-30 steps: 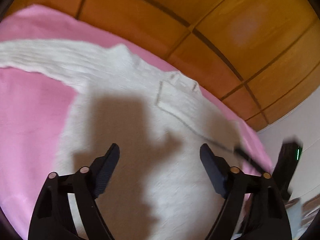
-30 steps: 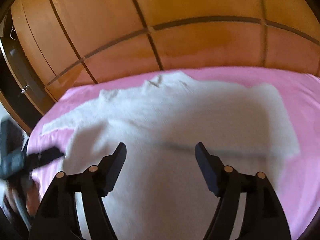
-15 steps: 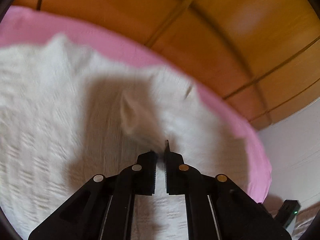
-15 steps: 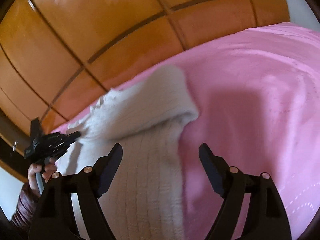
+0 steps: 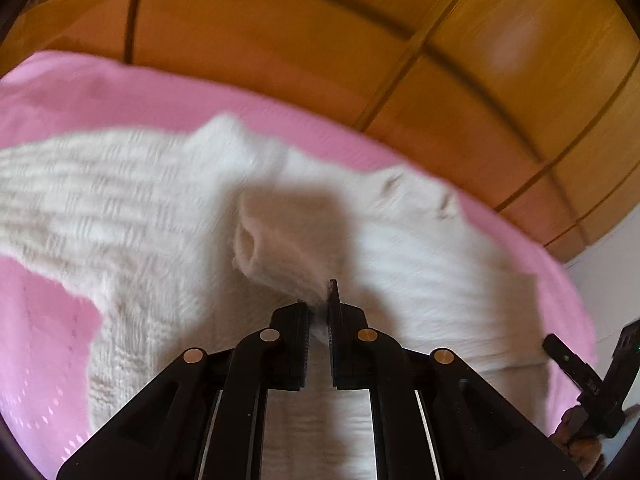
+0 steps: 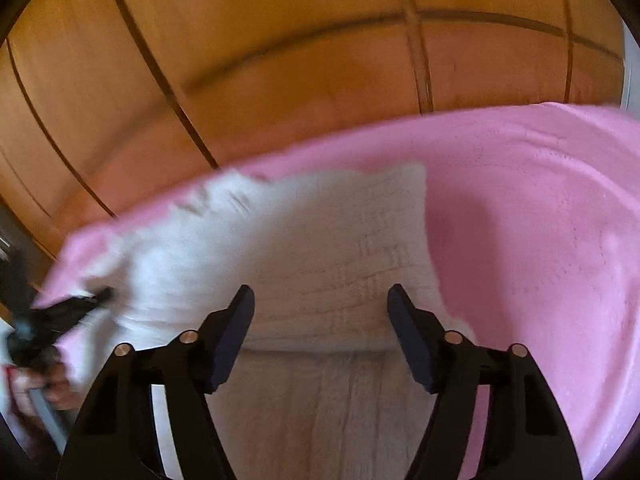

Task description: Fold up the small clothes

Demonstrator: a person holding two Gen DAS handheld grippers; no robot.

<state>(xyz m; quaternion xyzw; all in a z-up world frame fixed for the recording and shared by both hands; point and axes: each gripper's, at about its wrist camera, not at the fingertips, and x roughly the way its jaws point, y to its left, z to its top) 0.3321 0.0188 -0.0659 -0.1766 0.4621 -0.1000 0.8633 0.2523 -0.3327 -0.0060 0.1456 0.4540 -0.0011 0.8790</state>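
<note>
Through the left wrist camera, the left gripper (image 5: 319,312) is pinching a raised fold of the white knitted sweater (image 5: 420,248), its two fingers nearly together with a tuft of knit showing between them; the cloth is peaking up from the rest of the garment, which suggests it is being lifted so that one part can be carried over another. The sweater is lying spread on the pink bedspread (image 5: 44,320), one sleeve reaching out to the left across the pink, and the neckline is sitting toward the wooden wardrobe doors (image 5: 280,28) behind the bed. The picture is smeared by motion, so whether the pinched piece is a sleeve cuff or an edge of the body is hard to say; it looks like a cuff. At the lower right edge the other tool is showing as a dark shape. Through the right wrist camera, the right gripper (image 6: 320,300) is standing wide apart and holding nothing, hovering just above the lower body of the sweater (image 6: 332,256), probably kept there to steady or smooth the cloth while the other side is folded. Here the garment's right edge is lying straight against the bedspread (image 6: 540,240), and the left gripper (image 6: 76,308) is appearing blurred at the far left, against the cloth's edge.
</note>
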